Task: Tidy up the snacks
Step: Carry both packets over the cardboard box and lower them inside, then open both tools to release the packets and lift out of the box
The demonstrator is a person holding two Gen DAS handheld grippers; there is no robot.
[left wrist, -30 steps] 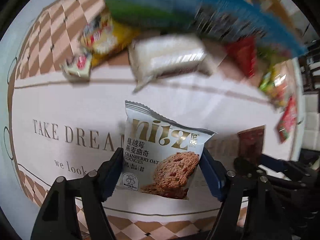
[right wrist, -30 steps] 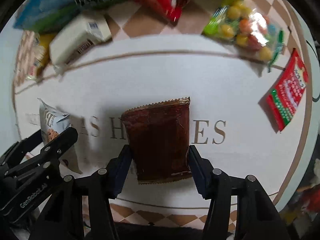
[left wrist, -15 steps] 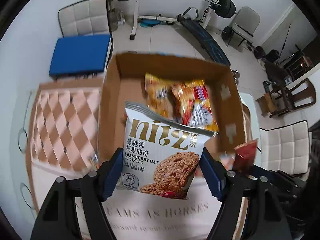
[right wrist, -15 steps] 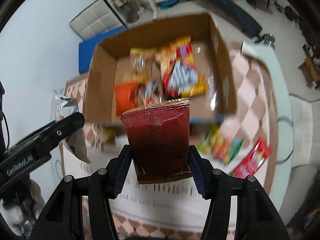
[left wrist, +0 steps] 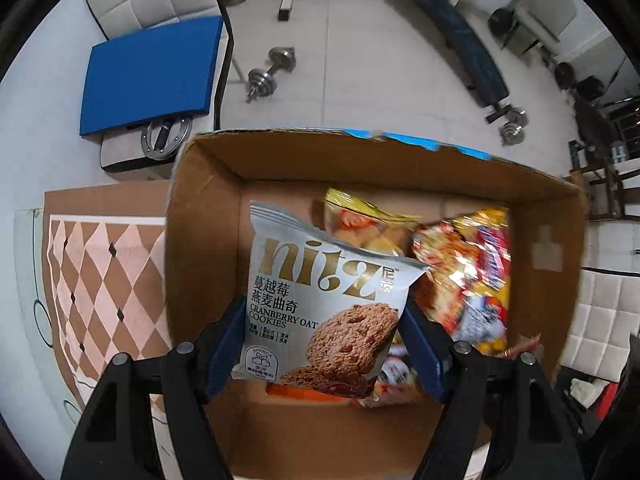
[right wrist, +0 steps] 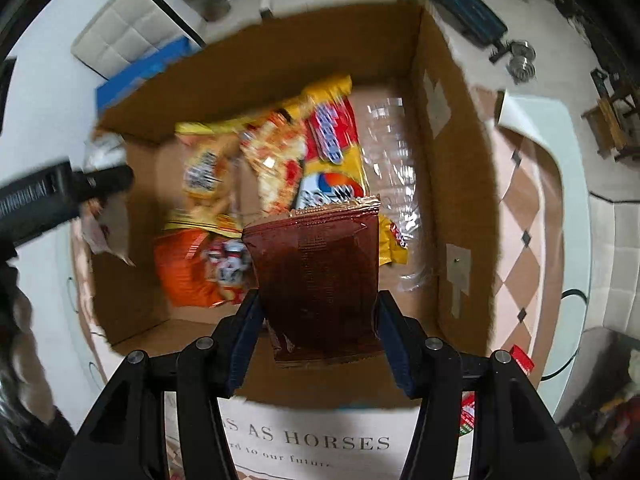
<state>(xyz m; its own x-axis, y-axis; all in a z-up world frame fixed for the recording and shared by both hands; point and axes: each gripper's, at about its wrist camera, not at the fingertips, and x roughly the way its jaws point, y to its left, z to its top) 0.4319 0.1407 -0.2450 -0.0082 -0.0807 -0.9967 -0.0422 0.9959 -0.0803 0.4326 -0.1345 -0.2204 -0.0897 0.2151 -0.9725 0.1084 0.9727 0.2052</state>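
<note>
My left gripper [left wrist: 322, 344] is shut on a silver cranberry oat cookie packet [left wrist: 320, 300] and holds it above the open cardboard box [left wrist: 200, 240]. My right gripper [right wrist: 316, 340] is shut on a dark red-brown foil packet [right wrist: 316, 276] and holds it over the same box [right wrist: 448, 184]. Several yellow, orange and red snack bags [right wrist: 280, 152] lie on the box floor; they also show in the left wrist view [left wrist: 464, 264]. The left gripper [right wrist: 60, 196] shows blurred at the left of the right wrist view.
The box stands on a table with a checkered cloth [left wrist: 96, 280] printed with words [right wrist: 320, 444]. A red packet [right wrist: 524, 360] lies on the table right of the box. A blue cushioned chair [left wrist: 148, 76], dumbbells [left wrist: 272, 72] and a weight bench [left wrist: 460, 40] are on the floor beyond.
Both grippers have lifted their packets off the tablecloth and carried them forward over the open box. Both stay shut on their packets.
</note>
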